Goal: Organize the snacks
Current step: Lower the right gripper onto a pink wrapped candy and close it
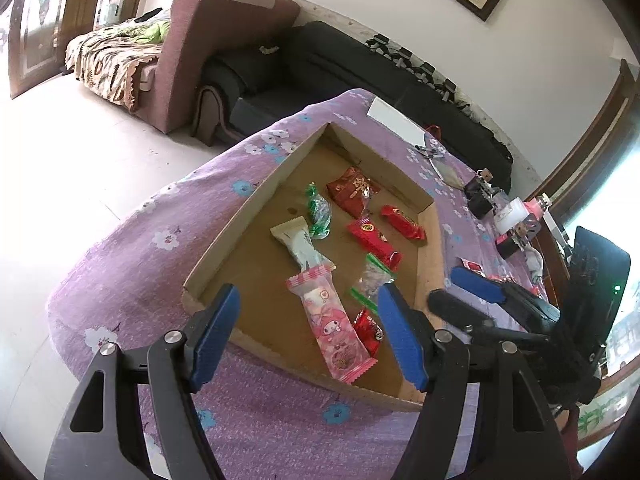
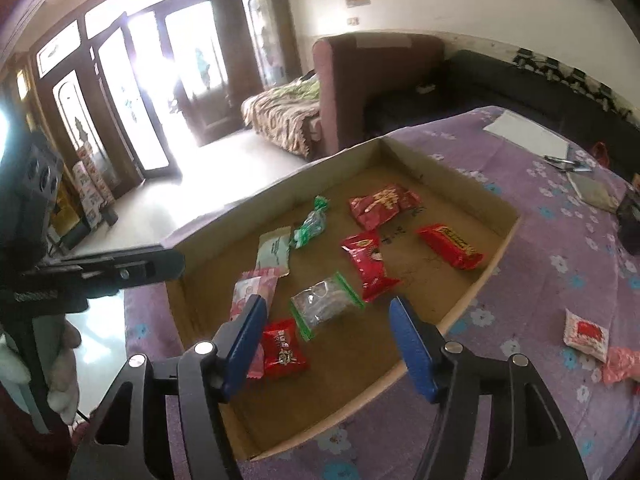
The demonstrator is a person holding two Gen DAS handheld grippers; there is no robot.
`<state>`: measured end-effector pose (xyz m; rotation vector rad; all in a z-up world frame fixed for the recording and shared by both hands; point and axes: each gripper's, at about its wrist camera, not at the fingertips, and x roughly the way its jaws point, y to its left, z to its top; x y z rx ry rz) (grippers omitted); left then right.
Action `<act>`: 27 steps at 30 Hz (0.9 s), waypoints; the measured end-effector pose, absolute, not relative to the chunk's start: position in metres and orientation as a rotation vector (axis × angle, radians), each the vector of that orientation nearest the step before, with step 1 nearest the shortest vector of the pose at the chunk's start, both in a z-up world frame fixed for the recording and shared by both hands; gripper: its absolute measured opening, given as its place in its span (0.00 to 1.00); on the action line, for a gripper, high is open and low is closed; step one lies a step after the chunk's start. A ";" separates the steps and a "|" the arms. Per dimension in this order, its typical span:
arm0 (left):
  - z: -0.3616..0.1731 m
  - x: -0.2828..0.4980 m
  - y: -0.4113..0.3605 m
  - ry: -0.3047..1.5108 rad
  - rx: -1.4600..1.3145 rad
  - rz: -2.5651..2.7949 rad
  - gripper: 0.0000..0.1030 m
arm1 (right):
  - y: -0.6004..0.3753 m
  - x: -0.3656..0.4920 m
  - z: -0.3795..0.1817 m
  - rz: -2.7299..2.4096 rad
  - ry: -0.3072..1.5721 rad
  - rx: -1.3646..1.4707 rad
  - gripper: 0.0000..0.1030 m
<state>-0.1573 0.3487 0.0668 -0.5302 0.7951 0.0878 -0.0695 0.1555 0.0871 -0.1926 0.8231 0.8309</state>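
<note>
A shallow cardboard tray (image 1: 248, 204) (image 2: 496, 256) lies on the purple flowered tablecloth and holds several wrapped snacks. Among them are a pink cartoon packet (image 1: 336, 332), a small red packet (image 2: 284, 350), a clear green-edged bag (image 2: 326, 306) and red bars (image 2: 450, 246). My left gripper (image 1: 308, 336) is open and empty above the tray's near edge, over the pink packet. My right gripper (image 2: 328, 344) is open and empty above the tray's near corner; it also shows in the left wrist view (image 1: 460, 292). Two snacks lie outside the tray on the cloth: a white and red packet (image 2: 586, 332) and a pink one (image 2: 622, 364).
On the far side of the table lie a white sheet (image 1: 394, 120), pens and small dark devices (image 1: 482, 196). A maroon sofa (image 1: 216, 48) and a black couch (image 1: 340, 64) stand behind. Glass doors (image 2: 132, 92) are to the left.
</note>
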 end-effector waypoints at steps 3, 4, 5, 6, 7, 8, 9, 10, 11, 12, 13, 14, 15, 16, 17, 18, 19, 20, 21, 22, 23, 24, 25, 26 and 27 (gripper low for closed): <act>0.068 -0.160 0.346 0.795 -0.537 0.069 0.69 | 0.136 -0.071 0.091 0.800 0.817 -0.150 0.64; 0.069 -0.160 0.344 0.799 -0.538 0.059 0.69 | 0.128 -0.072 0.092 0.783 0.816 -0.135 0.64; 0.069 -0.160 0.342 0.803 -0.539 0.047 0.69 | 0.119 -0.072 0.093 0.765 0.817 -0.124 0.65; 0.069 -0.159 0.339 0.807 -0.537 0.039 0.69 | 0.111 -0.073 0.093 0.746 0.819 -0.113 0.66; 0.070 -0.159 0.335 0.812 -0.531 0.031 0.69 | 0.099 -0.073 0.093 0.724 0.821 -0.101 0.67; 0.070 -0.158 0.331 0.816 -0.525 0.024 0.69 | 0.086 -0.073 0.092 0.697 0.819 -0.092 0.67; 0.071 -0.158 0.325 0.820 -0.514 0.011 0.69 | 0.078 -0.074 0.092 0.677 0.817 -0.088 0.68; 0.072 -0.157 0.321 0.822 -0.507 0.002 0.69 | 0.064 -0.073 0.091 0.644 0.816 -0.085 0.68; 0.073 -0.157 0.316 0.826 -0.495 -0.009 0.69 | 0.048 -0.071 0.089 0.607 0.818 -0.079 0.70; 0.074 -0.156 0.312 0.827 -0.486 -0.019 0.69 | 0.036 -0.067 0.088 0.579 0.822 -0.072 0.71; 0.075 -0.155 0.305 0.828 -0.473 -0.035 0.69 | 0.016 -0.061 0.085 0.525 0.831 -0.051 0.71; 0.077 -0.154 0.298 0.831 -0.459 -0.050 0.69 | 0.000 -0.054 0.082 0.482 0.843 -0.024 0.71; 0.077 -0.152 0.291 0.834 -0.446 -0.061 0.69 | -0.018 -0.047 0.079 0.444 0.859 0.012 0.71; 0.078 -0.151 0.285 0.837 -0.433 -0.076 0.69 | -0.033 -0.042 0.076 0.413 0.873 0.049 0.71; 0.079 -0.149 0.276 0.840 -0.419 -0.094 0.69 | -0.048 -0.035 0.073 0.379 0.888 0.092 0.71; 0.080 -0.148 0.271 0.842 -0.407 -0.106 0.69 | -0.064 -0.029 0.070 0.349 0.901 0.135 0.71; 0.081 -0.146 0.262 0.844 -0.389 -0.123 0.69 | -0.078 -0.023 0.067 0.324 0.911 0.180 0.71; 0.081 -0.144 0.255 0.849 -0.372 -0.137 0.69 | -0.090 -0.018 0.064 0.306 0.916 0.217 0.72; 0.082 -0.141 0.247 0.852 -0.361 -0.148 0.69 | -0.098 -0.013 0.063 0.289 0.919 0.240 0.72; 0.082 -0.140 0.241 0.856 -0.354 -0.160 0.69 | -0.103 -0.010 0.061 0.275 0.921 0.253 0.72; 0.082 -0.139 0.236 0.860 -0.348 -0.171 0.69 | -0.106 -0.005 0.060 0.259 0.921 0.263 0.72; 0.083 -0.138 0.230 0.865 -0.341 -0.182 0.69 | -0.108 0.001 0.059 0.242 0.921 0.270 0.72; 0.083 -0.137 0.226 0.869 -0.335 -0.191 0.69 | -0.109 0.008 0.058 0.222 0.920 0.282 0.72; 0.083 -0.135 0.222 0.875 -0.329 -0.200 0.69 | -0.109 0.013 0.056 0.214 0.919 0.293 0.72; 0.082 -0.135 0.219 0.879 -0.324 -0.205 0.69 | -0.108 0.022 0.054 0.200 0.924 0.304 0.71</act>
